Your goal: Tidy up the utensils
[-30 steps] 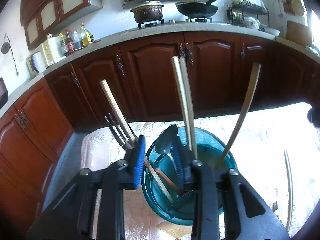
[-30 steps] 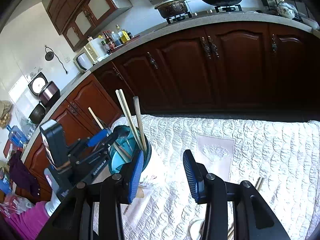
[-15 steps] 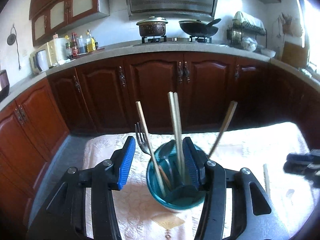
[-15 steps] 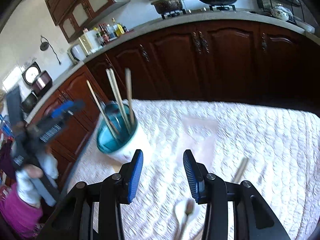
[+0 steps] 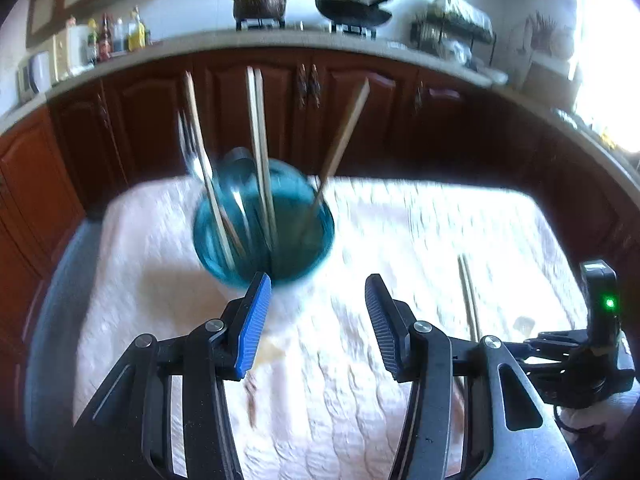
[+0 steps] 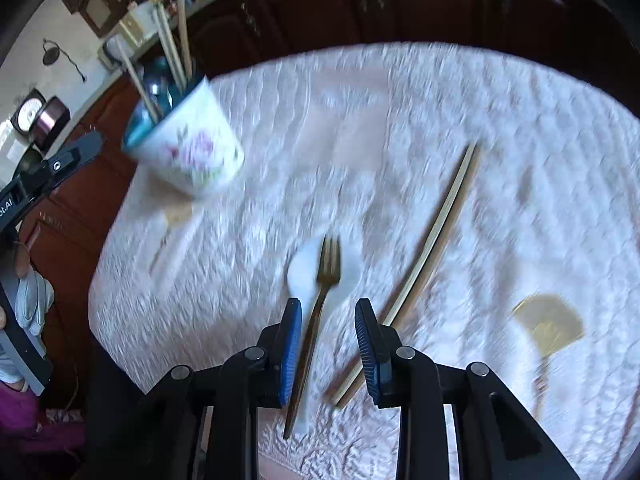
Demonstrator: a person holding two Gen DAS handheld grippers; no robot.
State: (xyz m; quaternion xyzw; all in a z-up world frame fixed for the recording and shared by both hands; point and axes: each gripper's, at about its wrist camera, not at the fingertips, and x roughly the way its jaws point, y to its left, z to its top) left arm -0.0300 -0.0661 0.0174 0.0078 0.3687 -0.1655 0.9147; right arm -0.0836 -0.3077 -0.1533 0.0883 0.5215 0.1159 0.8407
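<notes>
A floral white cup (image 6: 192, 148) with a blue inside (image 5: 264, 220) stands on the quilted cloth and holds chopsticks, a fork and a spoon. My left gripper (image 5: 318, 292) hangs open and empty just short of the cup. A gold fork (image 6: 326, 276) lies across a white spoon (image 6: 300, 272) on the cloth. The fork's handle runs between the jaws of my right gripper (image 6: 326, 306). Those jaws are closing and the pads are clear of the handle. A pair of chopsticks (image 6: 432, 256) lies just right of that gripper, seen also as chopsticks (image 5: 468, 292) in the left wrist view.
The white quilted cloth (image 6: 500, 140) covers the table, whose left edge drops off beside the cup. Dark wooden cabinets (image 5: 280, 112) run behind it. The right gripper's body (image 5: 596, 340) shows at the left wrist view's right edge. A person's sleeve (image 6: 28, 300) is at far left.
My left gripper has drawn back from the cup and its jaws have spread wide. My right gripper has dropped low over the fork and spoon, and its jaws have narrowed.
</notes>
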